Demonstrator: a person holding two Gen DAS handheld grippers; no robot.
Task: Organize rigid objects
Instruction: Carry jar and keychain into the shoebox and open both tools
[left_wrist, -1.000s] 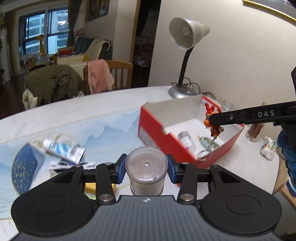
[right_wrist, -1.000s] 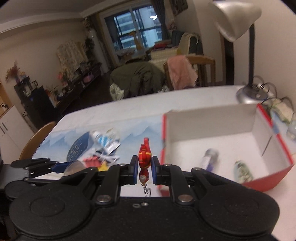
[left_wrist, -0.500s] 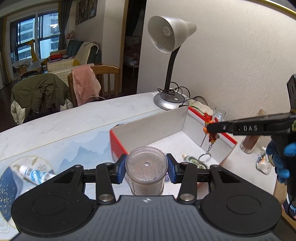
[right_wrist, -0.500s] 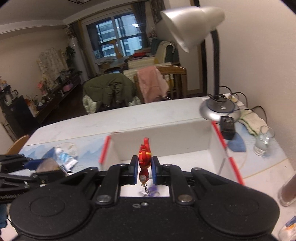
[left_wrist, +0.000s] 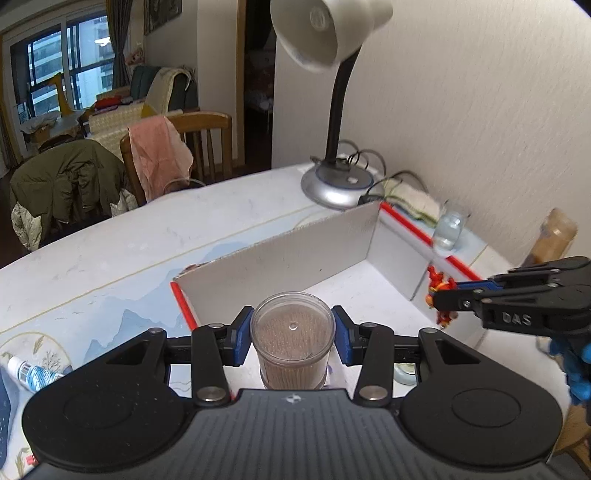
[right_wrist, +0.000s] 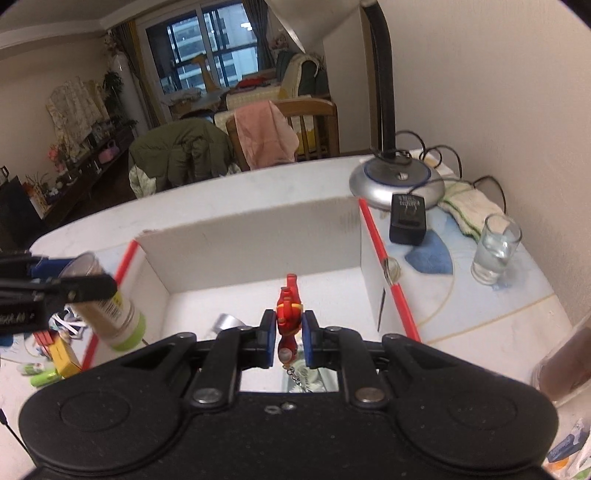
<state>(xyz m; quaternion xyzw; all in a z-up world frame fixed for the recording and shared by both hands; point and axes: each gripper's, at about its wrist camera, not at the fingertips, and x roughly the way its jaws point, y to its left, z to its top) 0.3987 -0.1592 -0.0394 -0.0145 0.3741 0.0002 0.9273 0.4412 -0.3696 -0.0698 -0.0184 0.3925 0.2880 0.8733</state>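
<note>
Left gripper (left_wrist: 292, 341): its blue pads are pinching a clear toothpick jar (left_wrist: 292, 347) by the sides, just under the lid; the jar is standing upright between them, packed with brown sticks. In the right wrist view the same jar (right_wrist: 107, 302) is showing at 9 o'clock, tilted, with a pale green base, hanging at the box's left red edge.

Right gripper (right_wrist: 289, 334): its jaws are pressed together on a small red and gold figure keychain (right_wrist: 288, 314); the figure is pointing head-up past the pads and its metal chain is dangling below them. In the left wrist view the figure (left_wrist: 441, 293) is sitting at 3 o'clock in the black fingertips, over the box's right wall.

Box (right_wrist: 251, 236): an open cardboard box, white inside with red edges, is lying on the table straight ahead of both grippers at 12 o'clock. A blurred silver thing (right_wrist: 227, 322) is lying on its floor just left of the right gripper's pads; what it is I cannot tell.

Table (left_wrist: 147, 236): a white marble-look top with a pale blue printed mat.

Lamp (left_wrist: 332, 110): a white-shaded desk lamp is standing at 12 o'clock beyond the box, its silver base near the far right corner.

Glass (right_wrist: 496, 249): a clear drinking glass is standing at 2 o'clock in the right wrist view, apart from the box.

Tube (left_wrist: 31, 373): a white and blue tube is lying at 9 o'clock in the left wrist view.

Hand (left_wrist: 572, 365): a blue-gloved hand is gripping the right gripper's handle at 4 o'clock.
</note>
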